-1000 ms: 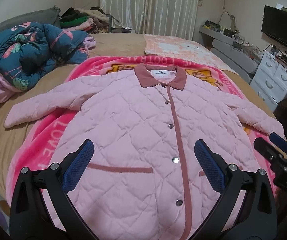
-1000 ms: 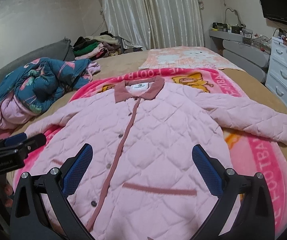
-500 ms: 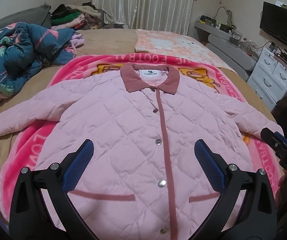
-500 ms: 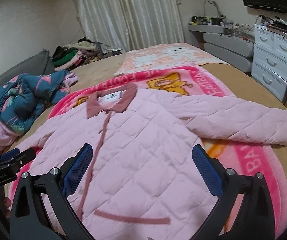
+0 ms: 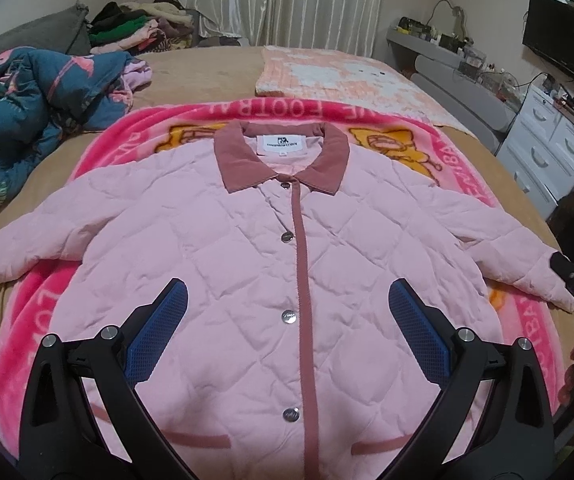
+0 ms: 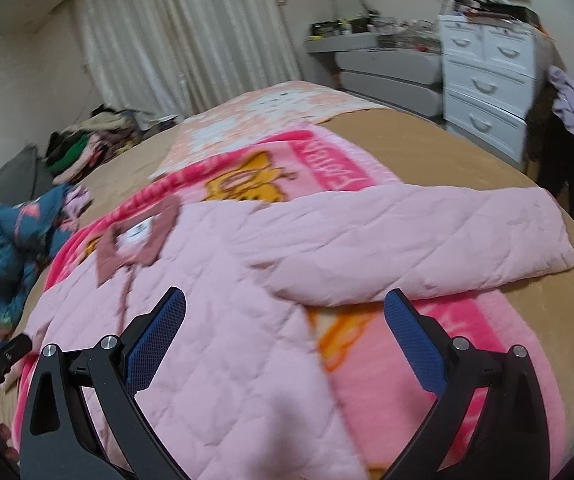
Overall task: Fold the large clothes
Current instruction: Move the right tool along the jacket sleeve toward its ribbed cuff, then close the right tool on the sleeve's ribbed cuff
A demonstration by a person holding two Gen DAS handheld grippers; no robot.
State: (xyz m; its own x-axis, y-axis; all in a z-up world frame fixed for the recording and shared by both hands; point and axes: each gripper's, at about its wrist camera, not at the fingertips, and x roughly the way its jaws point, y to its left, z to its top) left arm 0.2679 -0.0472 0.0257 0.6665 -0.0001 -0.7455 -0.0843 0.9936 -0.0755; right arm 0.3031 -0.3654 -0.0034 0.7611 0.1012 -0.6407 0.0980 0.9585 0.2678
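Surroundings: crumpled quilt (image 5: 27, 108) at 10 o'clock, clothes pile (image 5: 139, 26) at 11 o'clock, drawers (image 5: 547, 152) at 2 o'clock, curtain (image 5: 271, 0) at 12 o'clock. Nothing obstructing.

Jacket (image 5: 247, 264): pink, quilted, lying flat and face up on pink blanket (image 5: 39, 308) on bed (image 5: 207, 72). Buttoned; darker collar (image 5: 283, 160) at 12 o'clock; sleeves spread to 9 and 3 o'clock. In right wrist view, sleeve (image 6: 427, 240) angled toward 2 o'clock.

Left gripper (image 5: 287, 332): released, jaws wide apart over jacket front, nothing held.

Right gripper (image 6: 285, 340): released, jaws wide apart near the sleeve's armpit, nothing held.
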